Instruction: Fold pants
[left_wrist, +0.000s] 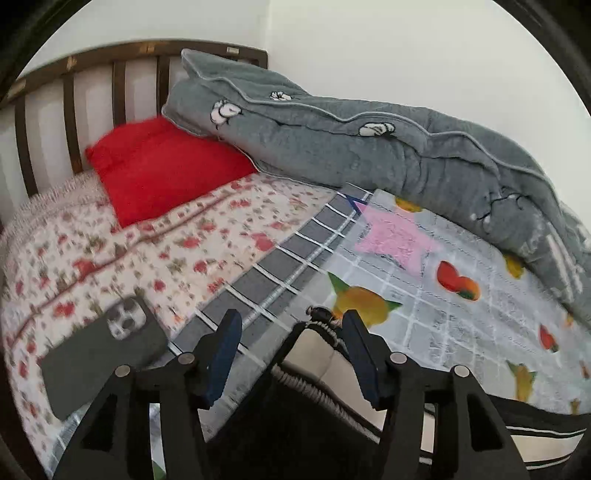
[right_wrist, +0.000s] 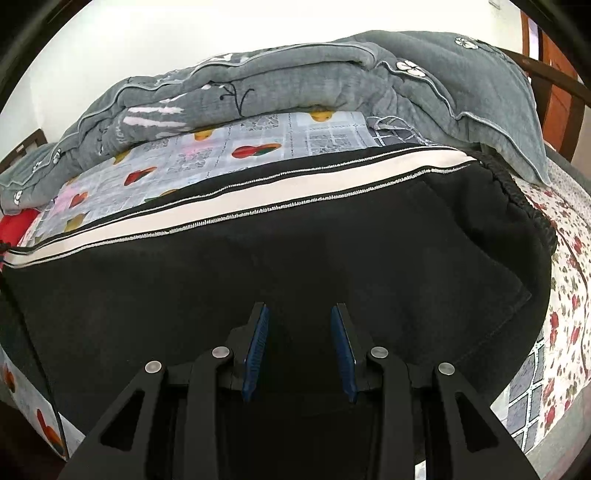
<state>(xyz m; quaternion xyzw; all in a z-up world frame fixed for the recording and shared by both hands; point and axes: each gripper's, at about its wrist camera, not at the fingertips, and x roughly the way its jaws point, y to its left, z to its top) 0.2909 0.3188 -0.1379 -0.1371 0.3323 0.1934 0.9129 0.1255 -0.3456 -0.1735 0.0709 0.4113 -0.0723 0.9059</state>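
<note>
A dark phone (left_wrist: 99, 354) lies on the floral bedsheet (left_wrist: 166, 251) at left. The left gripper (left_wrist: 291, 332) hangs with jaws spread over the black track pants (right_wrist: 295, 251), which lie flat on the fruit-print sheet (right_wrist: 207, 155). The right gripper (right_wrist: 300, 328) is spread above them.

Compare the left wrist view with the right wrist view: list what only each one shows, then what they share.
Only the left wrist view shows the phone, the wooden headboard and the pants' drawstring knot. Only the right wrist view shows the pants spread wide, with their white side stripe and elastic waistband. Both show the grey quilt, the red pillow, the fruit-print sheet and an open gripper: left gripper, right gripper.
</note>
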